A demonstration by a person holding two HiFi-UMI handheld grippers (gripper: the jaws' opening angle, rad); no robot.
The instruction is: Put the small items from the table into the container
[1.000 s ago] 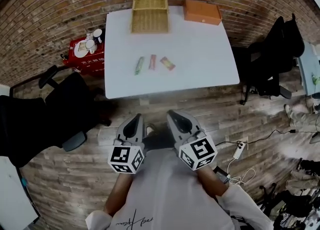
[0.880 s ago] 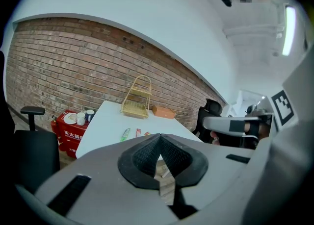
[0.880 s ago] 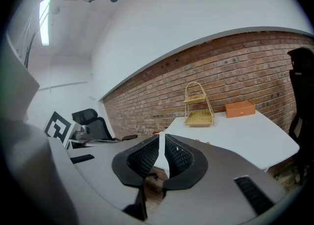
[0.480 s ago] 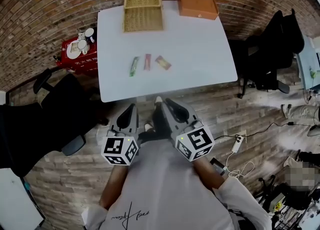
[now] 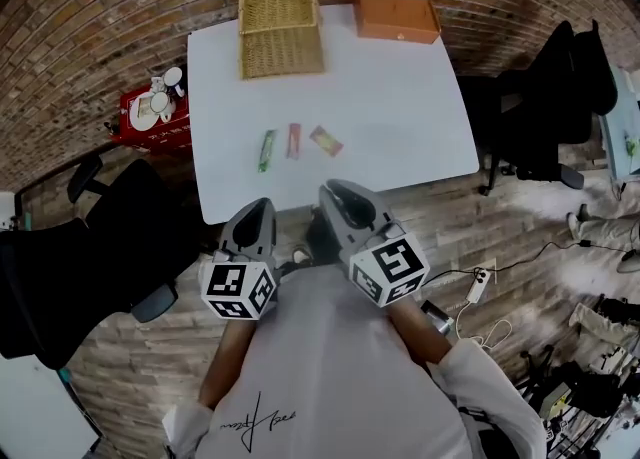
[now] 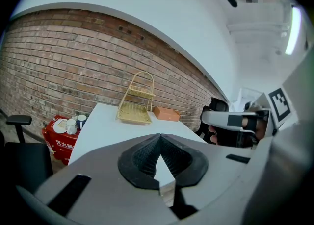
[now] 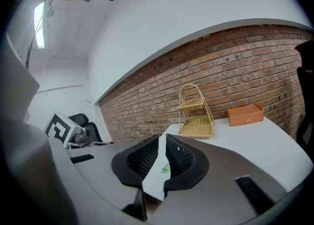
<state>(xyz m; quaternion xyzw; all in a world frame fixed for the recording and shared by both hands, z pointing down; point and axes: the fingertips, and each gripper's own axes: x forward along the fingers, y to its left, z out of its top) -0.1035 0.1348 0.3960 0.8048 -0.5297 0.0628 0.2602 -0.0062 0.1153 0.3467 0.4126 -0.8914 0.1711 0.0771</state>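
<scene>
Both grippers closed in on the table versus a second ago; left gripper and right gripper sat side by side with tips at the near edge of the white table, each with jaws pressed together and nothing between them. Past the tips, mid-table, three small packets lay in a row, near each other but apart: green packet, red packet, red-yellow packet. Farther back, the two-tier wicker basket stood at the far edge by the brick wall, orange box to its right.
</scene>
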